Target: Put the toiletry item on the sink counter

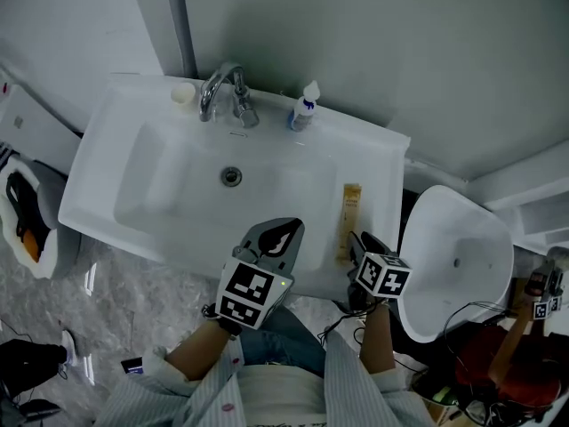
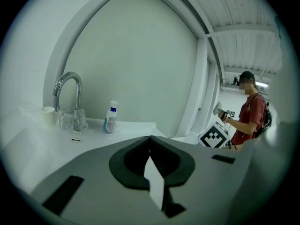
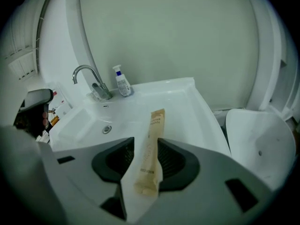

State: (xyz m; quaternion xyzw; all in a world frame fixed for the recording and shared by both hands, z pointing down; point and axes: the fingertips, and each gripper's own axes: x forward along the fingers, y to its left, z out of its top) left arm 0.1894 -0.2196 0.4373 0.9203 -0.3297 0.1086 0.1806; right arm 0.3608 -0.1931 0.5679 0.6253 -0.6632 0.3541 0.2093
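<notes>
Wall (image 1: 373,43): plain, pale grey-green. Strip (image 1: 182,25): grey, vertical, running up the wall. Floor (image 1: 133,301): grey, marble-patterned, glossy. Toilet (image 1: 453,256): white, at right.

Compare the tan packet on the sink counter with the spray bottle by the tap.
The tan packet lies flat along the counter's right side; the spray bottle stands upright at the back, beside the tap. The packet is long, thin and flat; the bottle is rounded, with a white spray head. Both rest on the white sink counter.
</notes>
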